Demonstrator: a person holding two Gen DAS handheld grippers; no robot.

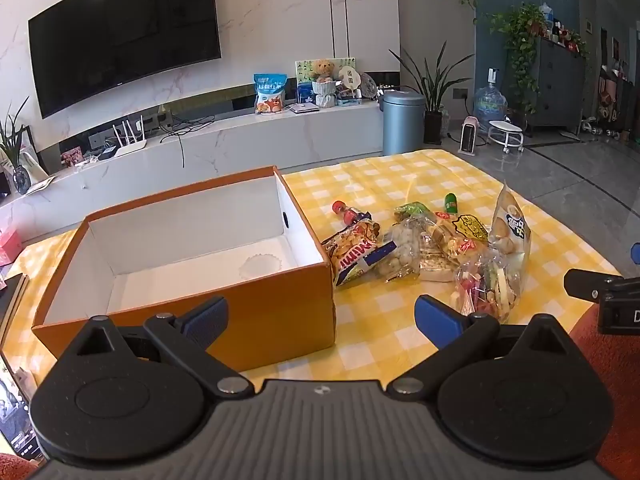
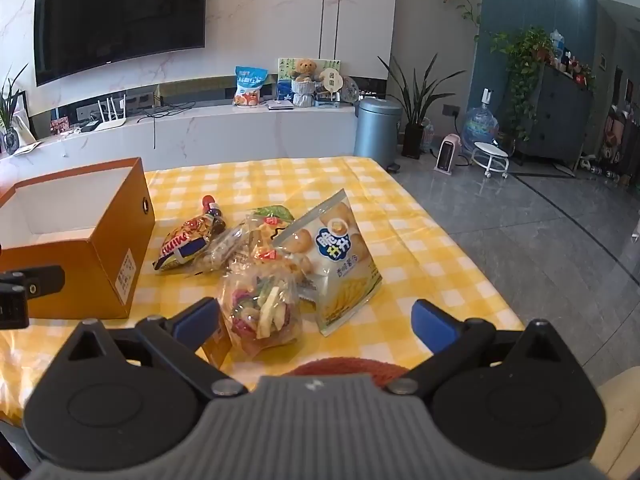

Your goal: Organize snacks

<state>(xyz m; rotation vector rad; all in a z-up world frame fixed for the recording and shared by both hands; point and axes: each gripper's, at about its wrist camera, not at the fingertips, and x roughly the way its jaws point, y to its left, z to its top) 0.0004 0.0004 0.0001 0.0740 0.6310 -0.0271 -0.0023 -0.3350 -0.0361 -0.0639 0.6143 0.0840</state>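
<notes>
An open orange box (image 1: 256, 312) with a white inside stands on the yellow checked tablecloth (image 1: 384, 332); it also shows at the left of the right wrist view (image 2: 80, 272). Right of it lies a heap of snack bags: a Mimi bag (image 1: 352, 256) (image 2: 180, 250), a clear bag of mixed dried bits (image 1: 486, 284) (image 2: 264, 308), a white chip bag (image 1: 512, 228) (image 2: 340, 256), and a small red-capped bottle (image 1: 348, 212) (image 2: 212, 210). My left gripper (image 1: 320, 320) is open and empty, near the box's front corner. My right gripper (image 2: 316, 320) is open and empty, just short of the clear bag.
A small white frilled paper cup (image 1: 260, 266) lies inside the box. A small green bottle (image 1: 451, 202) stands behind the heap. The table edge (image 2: 472, 256) drops to grey floor on the right. A TV wall and low cabinet (image 1: 240, 140) stand beyond.
</notes>
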